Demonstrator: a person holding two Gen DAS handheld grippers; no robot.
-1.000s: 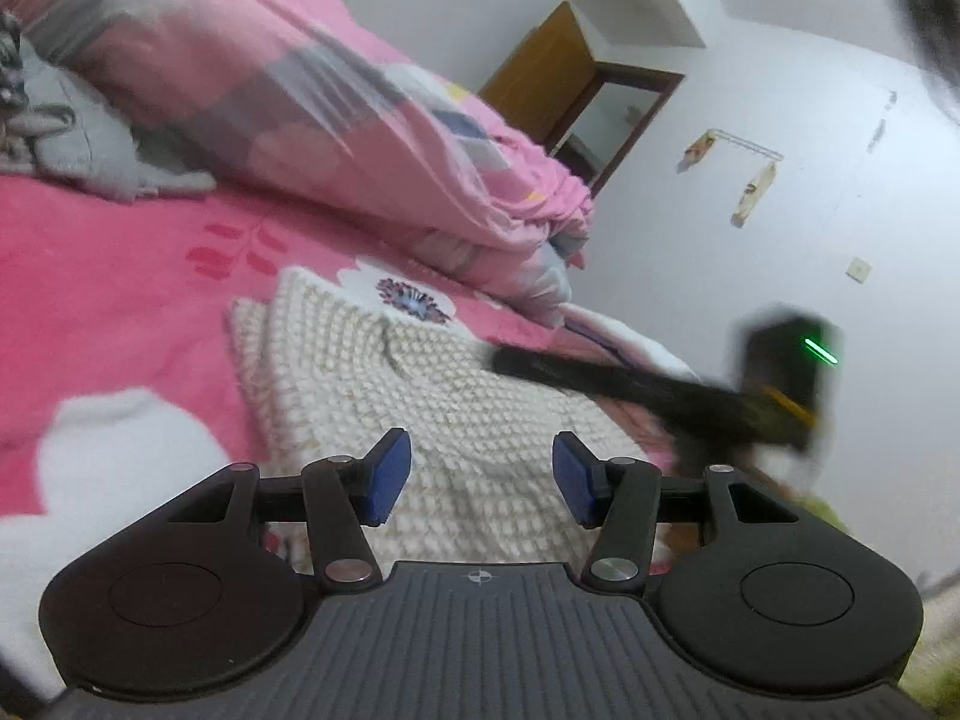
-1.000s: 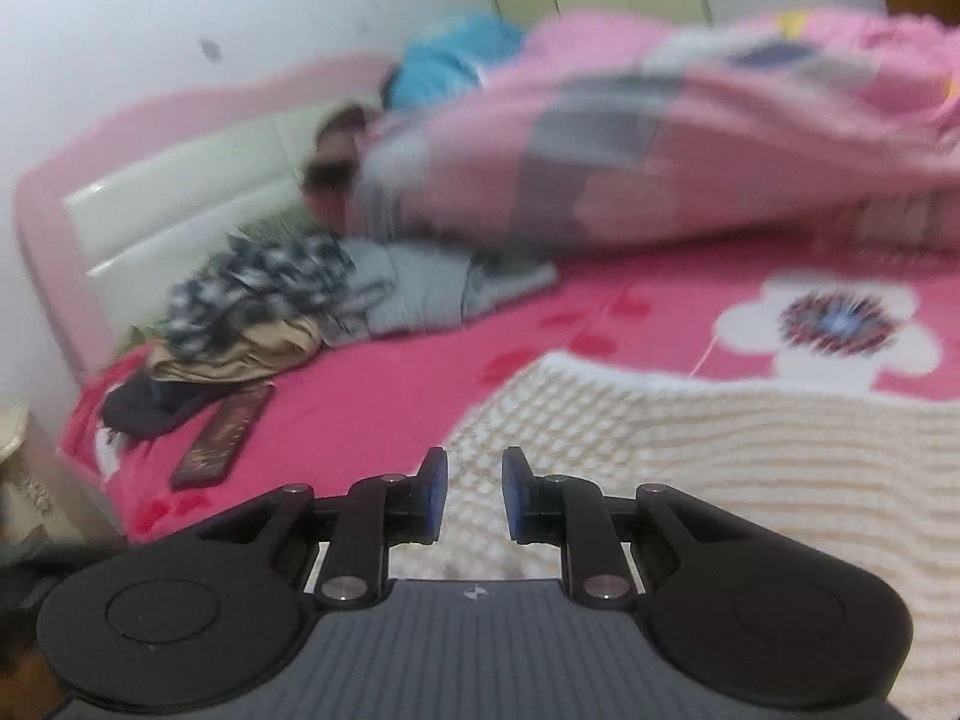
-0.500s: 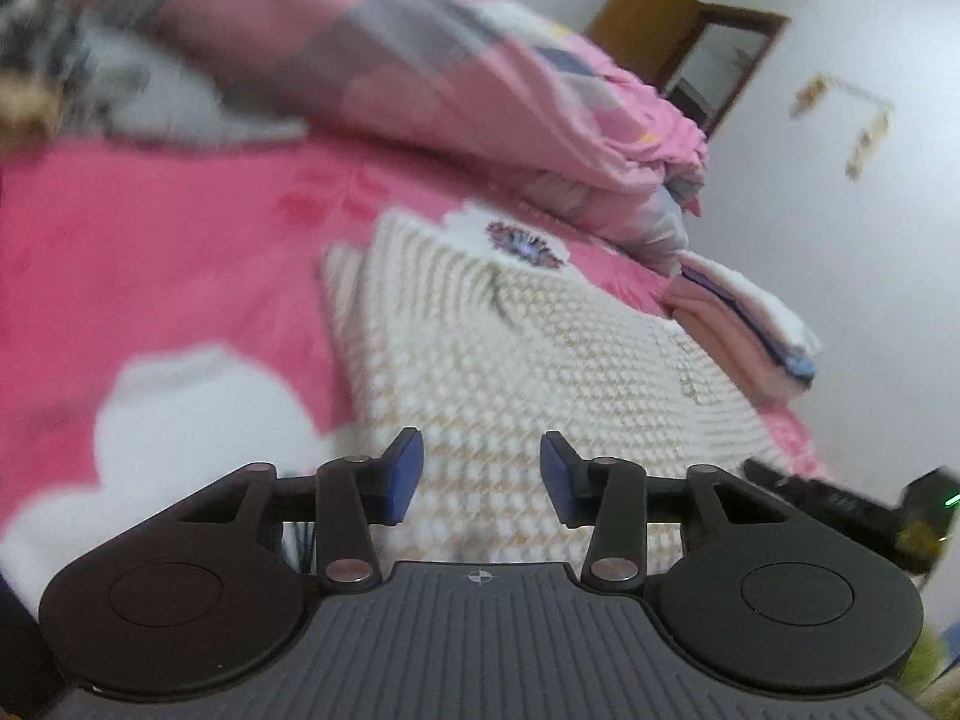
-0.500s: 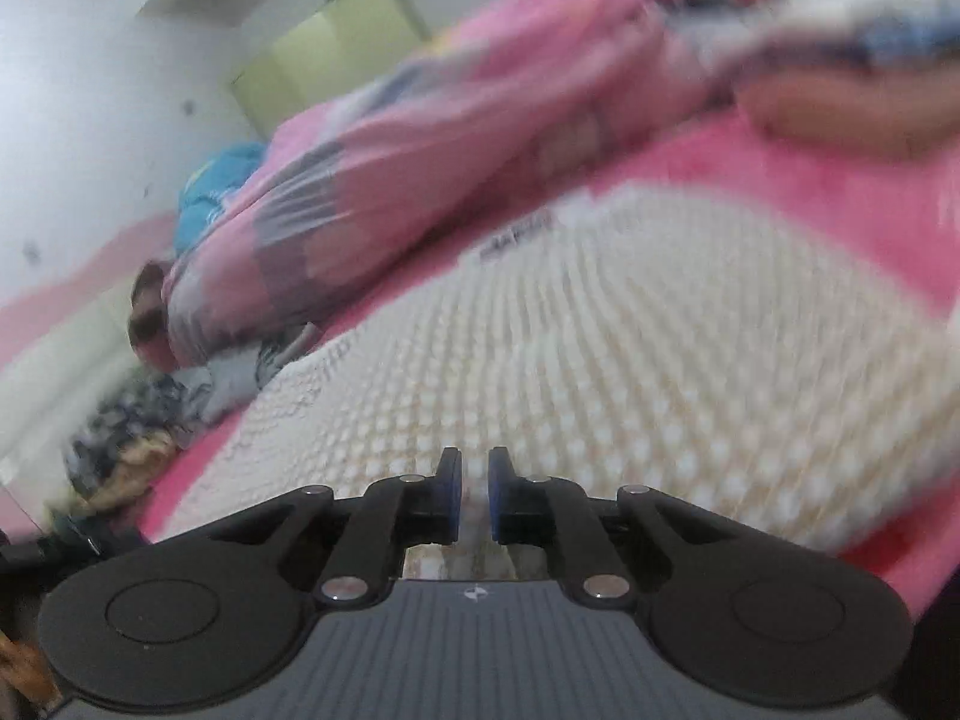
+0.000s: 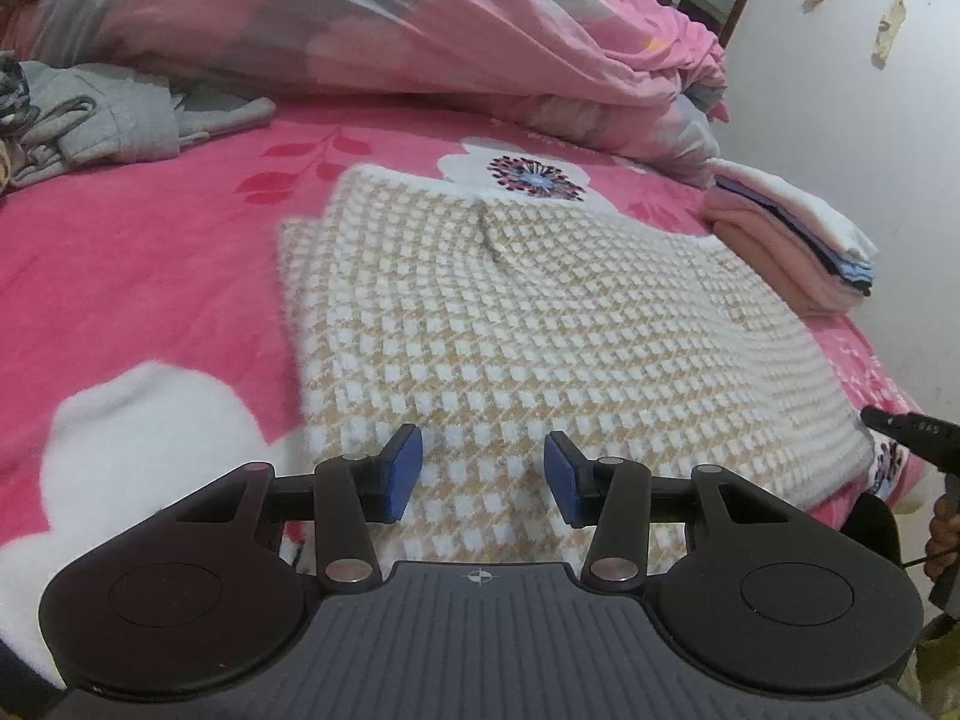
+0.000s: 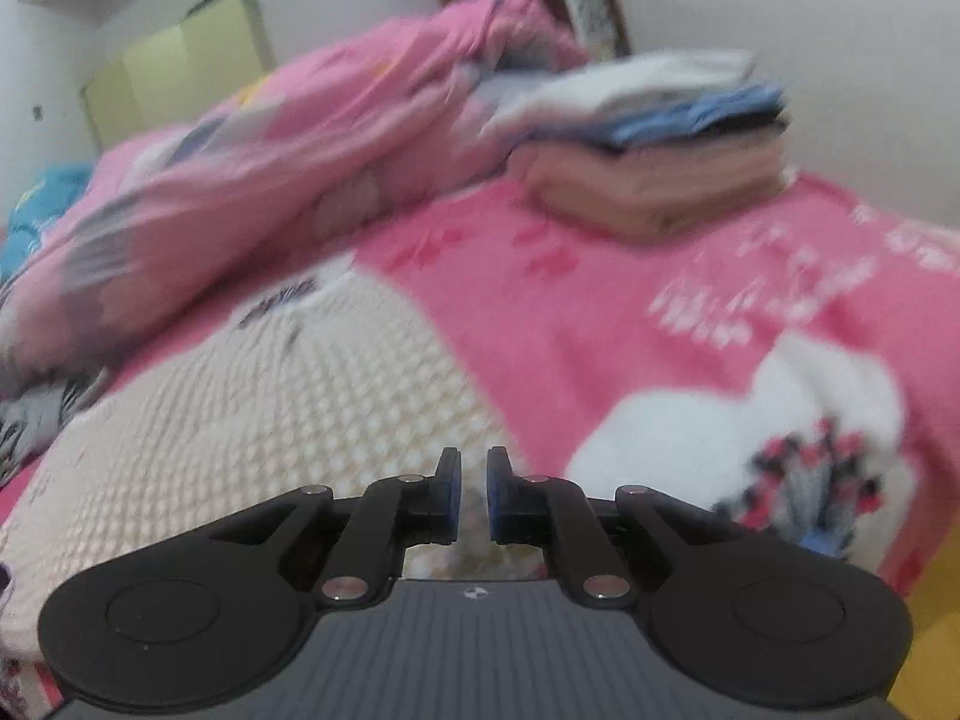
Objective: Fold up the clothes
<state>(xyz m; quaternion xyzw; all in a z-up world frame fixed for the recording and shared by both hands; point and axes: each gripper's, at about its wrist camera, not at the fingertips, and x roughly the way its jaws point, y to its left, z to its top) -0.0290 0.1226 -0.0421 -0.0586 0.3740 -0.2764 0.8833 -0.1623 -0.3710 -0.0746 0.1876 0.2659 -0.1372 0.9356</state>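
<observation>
A cream and beige checked knit sweater (image 5: 540, 324) lies flat on the pink flowered bedspread (image 5: 120, 276). My left gripper (image 5: 483, 474) hovers open over the sweater's near edge, with nothing between its blue pads. In the right wrist view the sweater (image 6: 240, 420) fills the lower left. My right gripper (image 6: 474, 495) is over the sweater's right edge, with its jaws almost together and only a narrow slit between them. No cloth shows in that slit. This view is blurred.
A stack of folded clothes (image 5: 792, 240) sits at the bed's far right corner, also seen as the stack (image 6: 660, 144). A bunched pink quilt (image 5: 420, 18) runs along the back. Loose grey garments (image 5: 102, 114) lie far left. A hand (image 5: 942, 528) shows at the right edge.
The left gripper has swung over the sweater's near edge. The right gripper has swept right across the sweater to its right edge, and its jaws have stayed nearly together.
</observation>
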